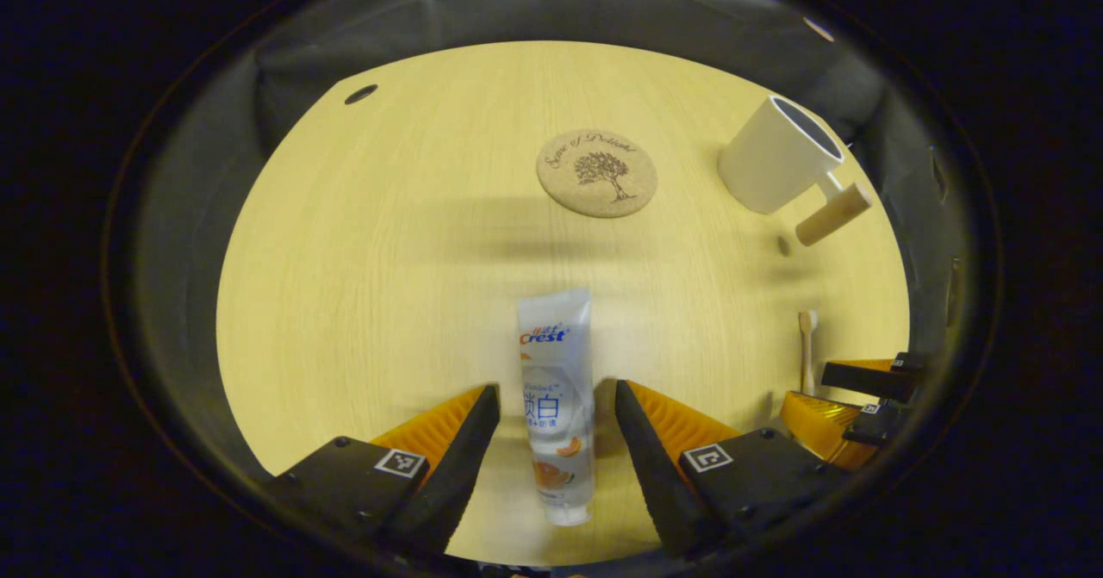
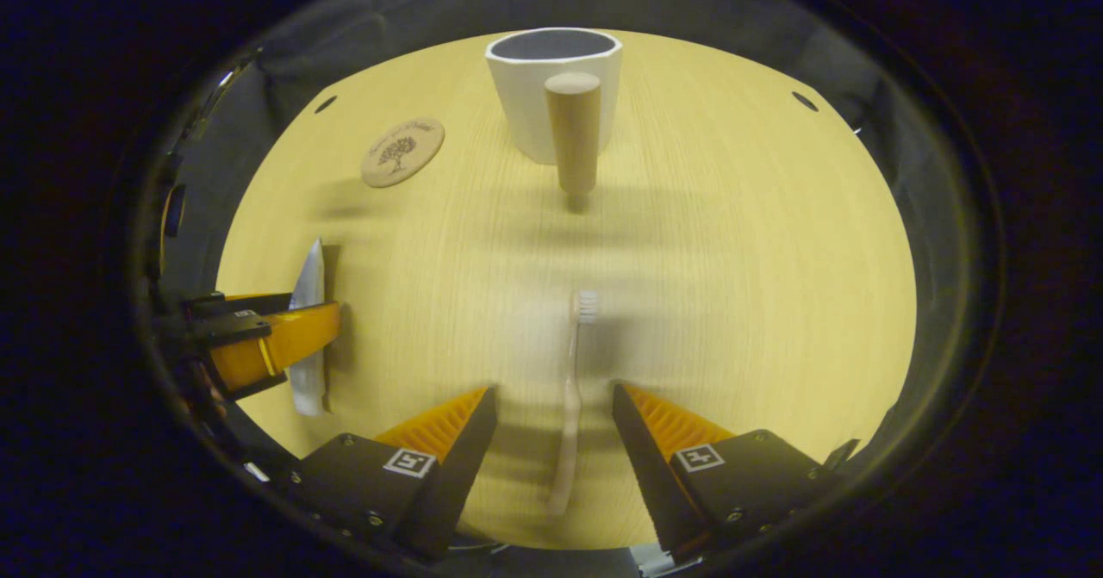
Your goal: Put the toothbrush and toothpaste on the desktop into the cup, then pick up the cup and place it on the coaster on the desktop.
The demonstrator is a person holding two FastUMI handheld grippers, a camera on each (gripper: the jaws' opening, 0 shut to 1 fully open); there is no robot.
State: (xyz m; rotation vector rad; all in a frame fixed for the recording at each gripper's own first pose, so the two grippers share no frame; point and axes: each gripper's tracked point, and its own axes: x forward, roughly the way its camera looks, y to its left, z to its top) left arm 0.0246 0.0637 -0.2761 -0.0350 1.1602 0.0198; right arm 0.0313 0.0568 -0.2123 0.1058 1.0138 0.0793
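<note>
Nothing's in the cup [image 2: 551,87] yet. Left gripper [image 1: 551,440] is straddling the toothpaste [image 1: 556,406], fingers wide, gripping nothing; right gripper [image 2: 556,440] is likewise bracketing the toothbrush [image 2: 573,388] (prob. no contact, pic's blurry). Coaster [image 1: 596,172] is waiting, unused.

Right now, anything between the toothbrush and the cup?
No. In the right gripper view, only bare desktop lies between the toothbrush and the cup, whose handle points toward the brush.
</note>
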